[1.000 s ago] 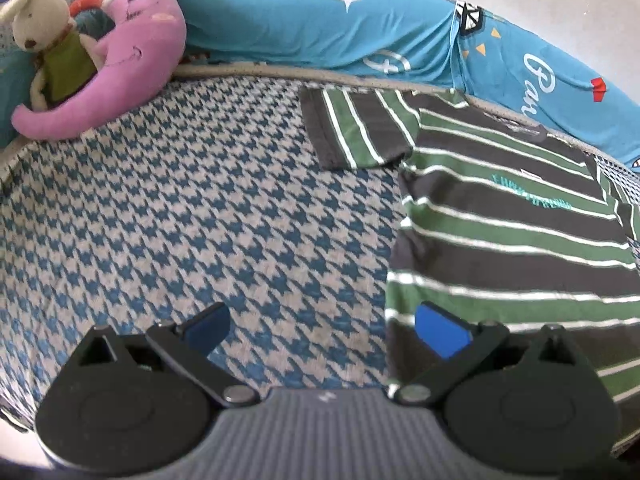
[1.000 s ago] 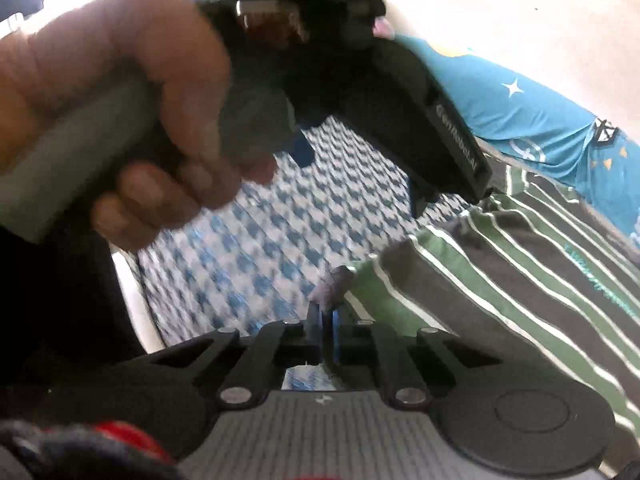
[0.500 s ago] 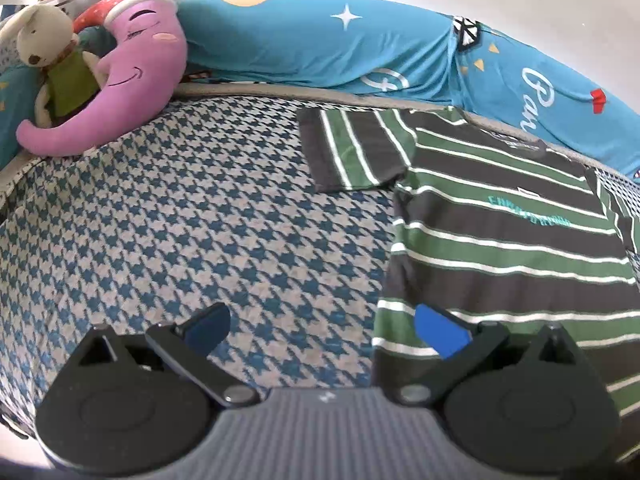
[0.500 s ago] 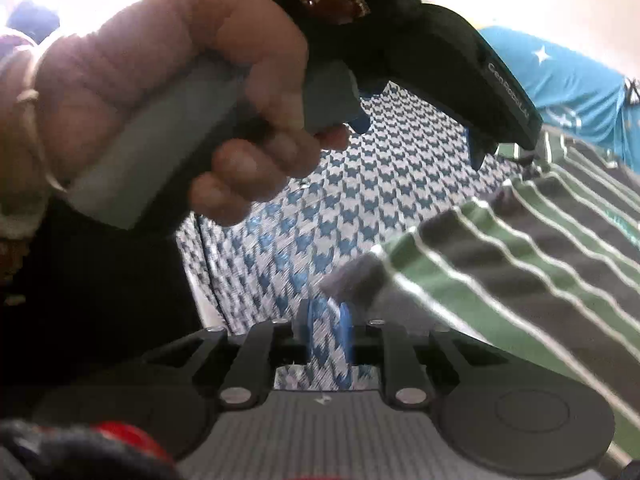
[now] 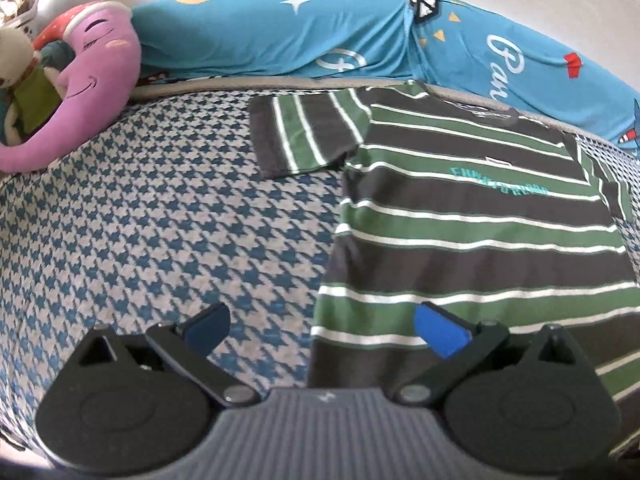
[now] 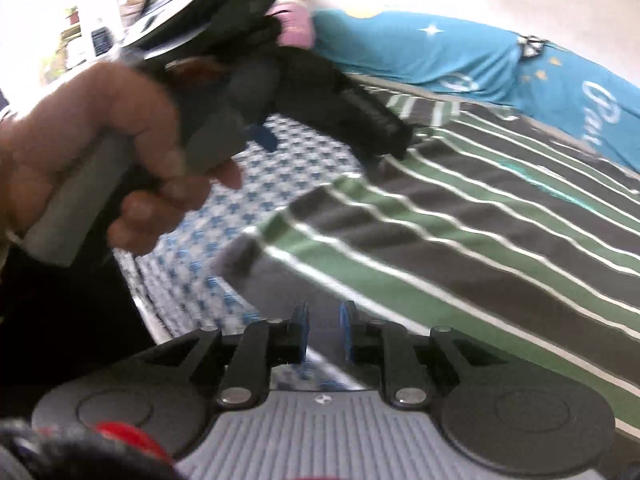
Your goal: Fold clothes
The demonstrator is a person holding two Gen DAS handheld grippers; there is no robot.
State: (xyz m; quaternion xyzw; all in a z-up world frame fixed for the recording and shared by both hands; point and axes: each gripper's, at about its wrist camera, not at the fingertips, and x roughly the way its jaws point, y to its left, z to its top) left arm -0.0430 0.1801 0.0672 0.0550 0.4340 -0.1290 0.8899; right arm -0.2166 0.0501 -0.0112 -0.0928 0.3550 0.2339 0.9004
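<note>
A dark grey T-shirt with green and white stripes (image 5: 472,232) lies flat, front up, on the blue houndstooth bed cover (image 5: 160,220); its left sleeve (image 5: 304,136) is spread sideways. My left gripper (image 5: 324,332) hovers open over the shirt's lower left hem, one pad above the cover and one above the shirt. In the right wrist view my right gripper (image 6: 323,330) stands slightly open with nothing between its pads, just short of the shirt's (image 6: 460,240) bottom corner (image 6: 240,256), which curls up a little.
A person's hand (image 6: 120,160) holds the left gripper's handle at the upper left of the right wrist view. A purple moon plush (image 5: 92,92) and a rabbit toy (image 5: 16,68) sit at the far left. Blue printed bedding (image 5: 320,32) runs along the back.
My right gripper was shut on the shirt's bottom corner; its pads have parted and the corner has dropped away. The left gripper rose and drew back, staying open.
</note>
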